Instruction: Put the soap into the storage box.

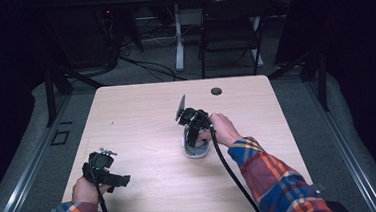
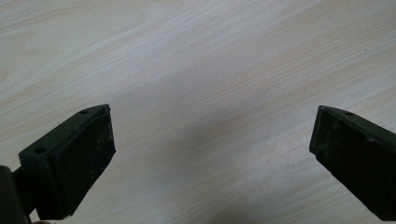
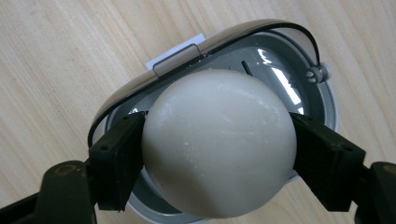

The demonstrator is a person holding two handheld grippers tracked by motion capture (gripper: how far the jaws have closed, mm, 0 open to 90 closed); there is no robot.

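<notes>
My right fingers clamp the egg just over the slicer, seating still left; left fingers wide, idle over the desk.

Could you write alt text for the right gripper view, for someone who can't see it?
Two black jaws of the right tool clamp a smooth white egg just above a grey, round egg slicer with its wire frame raised. The slicer rests on a pale wooden table.
</notes>
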